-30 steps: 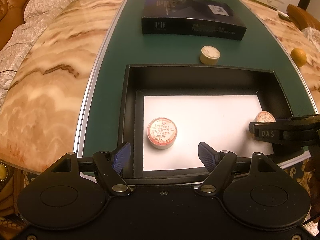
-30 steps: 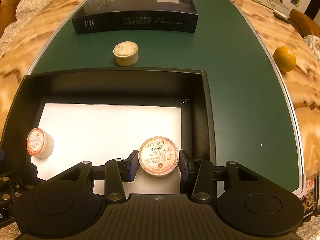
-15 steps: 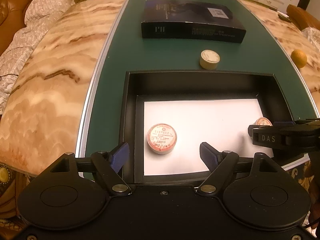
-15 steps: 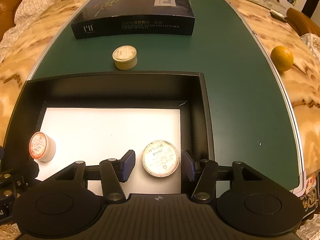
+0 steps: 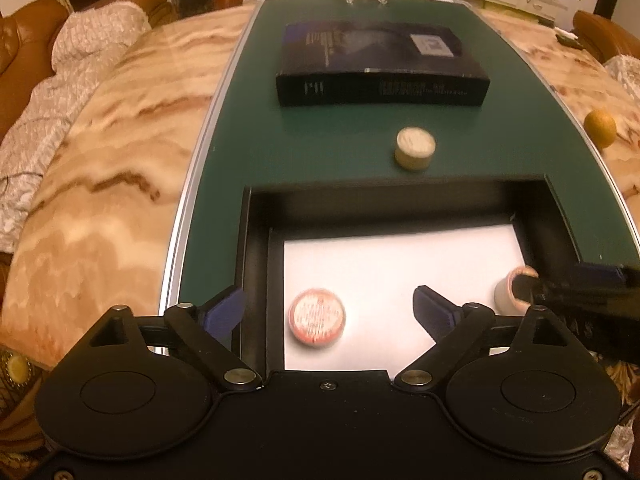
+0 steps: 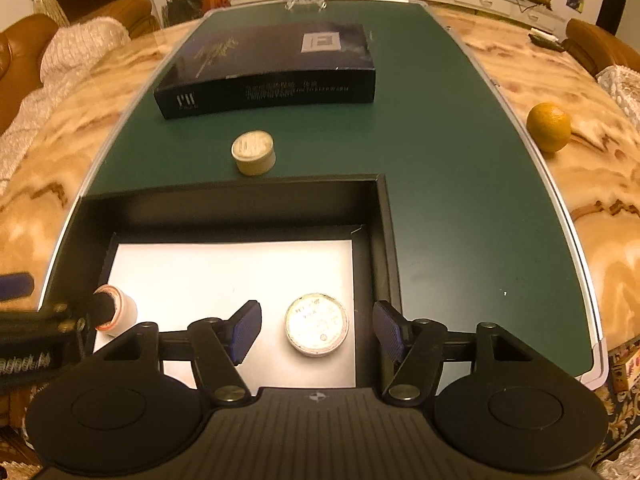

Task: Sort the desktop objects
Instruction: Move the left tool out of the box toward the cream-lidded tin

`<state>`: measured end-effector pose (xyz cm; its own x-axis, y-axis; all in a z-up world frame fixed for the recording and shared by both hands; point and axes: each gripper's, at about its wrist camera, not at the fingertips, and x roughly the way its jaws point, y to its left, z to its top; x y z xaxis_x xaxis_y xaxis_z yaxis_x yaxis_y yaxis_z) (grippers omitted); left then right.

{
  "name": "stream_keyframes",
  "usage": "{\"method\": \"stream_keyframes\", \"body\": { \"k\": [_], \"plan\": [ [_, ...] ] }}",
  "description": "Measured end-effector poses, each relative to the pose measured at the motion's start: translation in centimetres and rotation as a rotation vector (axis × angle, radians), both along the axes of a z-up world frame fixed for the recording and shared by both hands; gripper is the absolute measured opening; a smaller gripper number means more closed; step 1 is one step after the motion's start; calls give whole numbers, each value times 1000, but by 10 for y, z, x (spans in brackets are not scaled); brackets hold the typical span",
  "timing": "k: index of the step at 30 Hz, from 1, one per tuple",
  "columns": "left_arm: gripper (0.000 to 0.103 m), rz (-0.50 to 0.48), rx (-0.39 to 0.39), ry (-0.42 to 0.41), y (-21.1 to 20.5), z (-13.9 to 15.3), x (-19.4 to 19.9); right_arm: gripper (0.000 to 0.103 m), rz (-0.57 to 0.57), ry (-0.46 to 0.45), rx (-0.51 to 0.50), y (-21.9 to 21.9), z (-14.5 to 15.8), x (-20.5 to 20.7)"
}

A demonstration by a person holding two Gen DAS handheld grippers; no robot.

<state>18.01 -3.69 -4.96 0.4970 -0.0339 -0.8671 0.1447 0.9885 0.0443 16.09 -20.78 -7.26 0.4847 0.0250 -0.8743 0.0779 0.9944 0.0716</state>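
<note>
Right gripper (image 6: 316, 330), just opening, straddles the freed tin (image 6: 317, 325) untouched.

Orange (image 6: 548, 127) on marble table (image 6: 600, 184)

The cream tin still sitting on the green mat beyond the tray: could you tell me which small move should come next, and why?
Probably lift the right gripper clear and carry it toward the cream tin. Its fingers have just been opening and stand apart from the round tin lying between them in the black tray, so that one looks delivered; the cream tin alone remains outside.
</note>
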Motion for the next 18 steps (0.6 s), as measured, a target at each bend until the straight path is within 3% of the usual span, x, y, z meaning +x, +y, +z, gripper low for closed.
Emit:
{"method": "stream_keyframes", "body": {
  "k": [8, 18],
  "plan": [
    [101, -15, 9, -34, -27, 13, 29, 71, -20, -57, 13, -11, 15, -6],
    [102, -33, 27, -32, -68, -3, 77, 71, -67, -75, 41, -38, 15, -6]
  ]
}}
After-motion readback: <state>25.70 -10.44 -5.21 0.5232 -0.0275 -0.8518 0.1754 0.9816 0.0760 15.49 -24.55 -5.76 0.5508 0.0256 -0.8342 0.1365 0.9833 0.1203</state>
